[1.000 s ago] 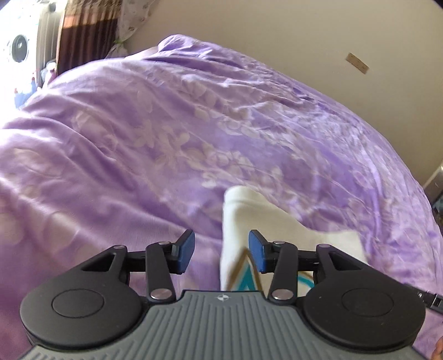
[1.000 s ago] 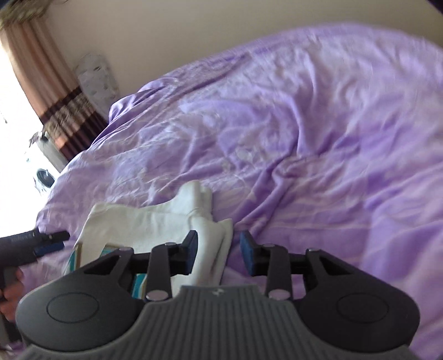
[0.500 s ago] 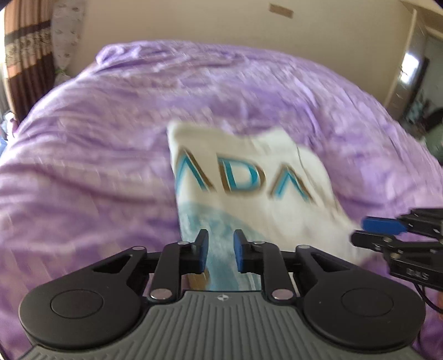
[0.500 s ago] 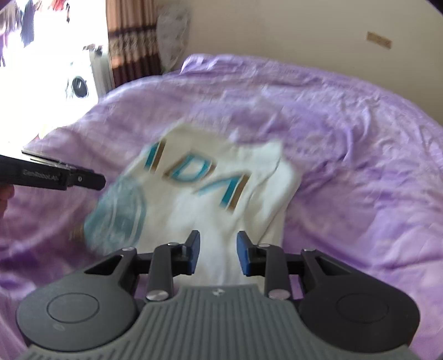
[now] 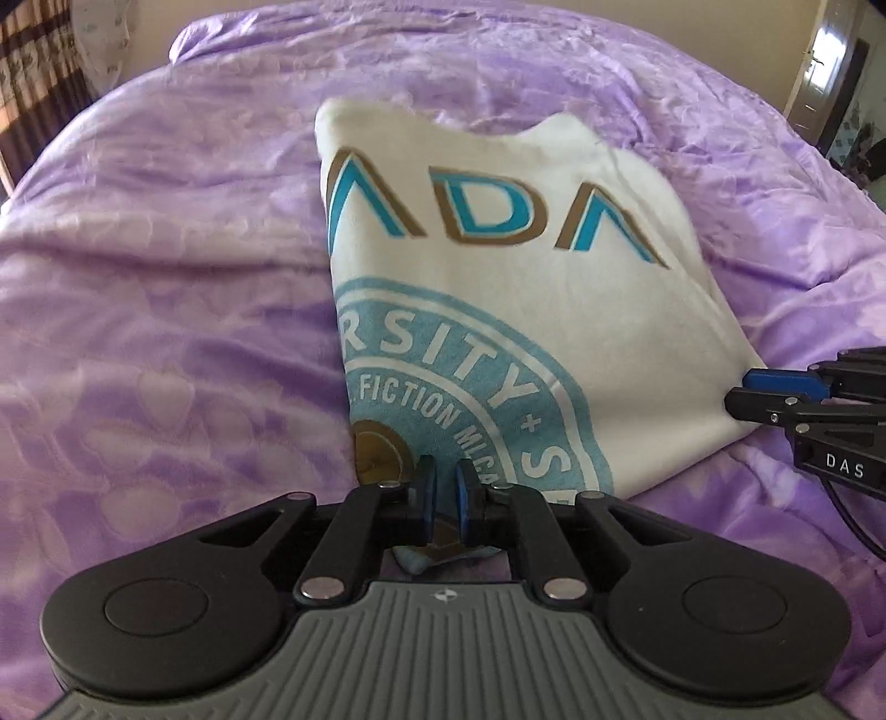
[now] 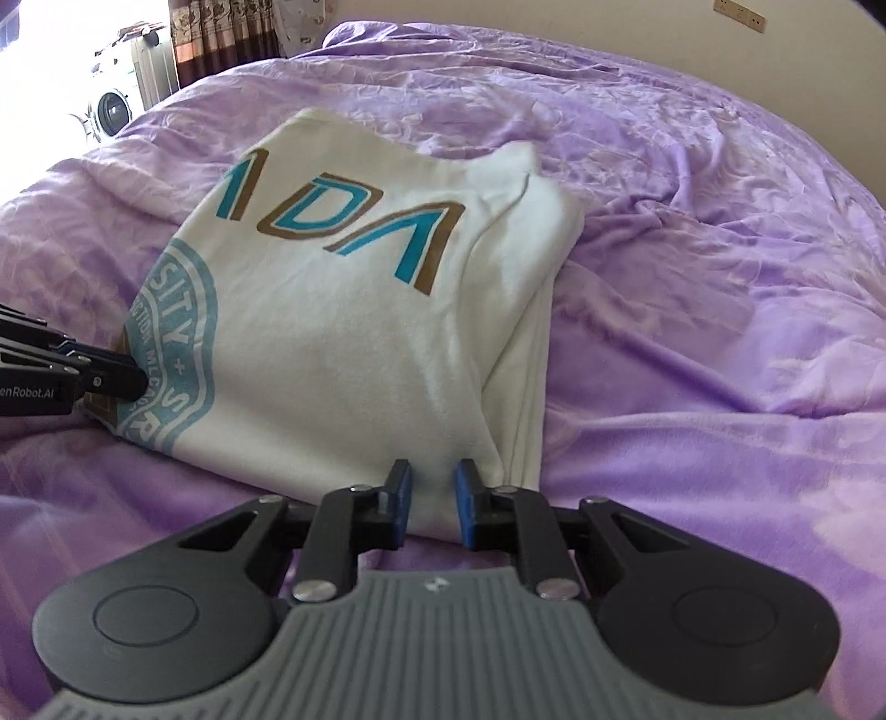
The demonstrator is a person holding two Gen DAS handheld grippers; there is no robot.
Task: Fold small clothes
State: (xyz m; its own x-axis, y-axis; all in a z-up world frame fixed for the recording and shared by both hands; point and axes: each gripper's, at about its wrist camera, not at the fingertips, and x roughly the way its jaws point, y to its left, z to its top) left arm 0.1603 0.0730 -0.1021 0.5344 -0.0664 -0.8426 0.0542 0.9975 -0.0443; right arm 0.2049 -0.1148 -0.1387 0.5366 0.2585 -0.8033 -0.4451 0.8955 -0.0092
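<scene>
A folded white T-shirt [image 5: 498,288] with teal and brown letters and a round teal print lies on the purple bed cover [image 5: 166,332]. My left gripper [image 5: 444,498] is at the shirt's near left corner. Its jaws are closing and stand almost together, with printed fabric bunched between the pads. My right gripper [image 6: 432,498] straddles the near right edge of the shirt [image 6: 343,332]. Those jaws are closing too, and flat white cloth still shows in the gap. Each gripper also shows in the other's view: the right gripper [image 5: 742,390], the left gripper [image 6: 133,379].
The crumpled purple cover [image 6: 720,277] spreads on all sides of the shirt. A washing machine [image 6: 113,111] and a brown curtain [image 6: 221,33] stand beyond the far left of the bed. A pale wall rises behind it. A black cable [image 5: 847,526] trails from the right gripper.
Both grippers swung over and down to the shirt's near edge, so the printed front now fills both views. Both pairs of jaws narrowed, and the left now pinches fabric.
</scene>
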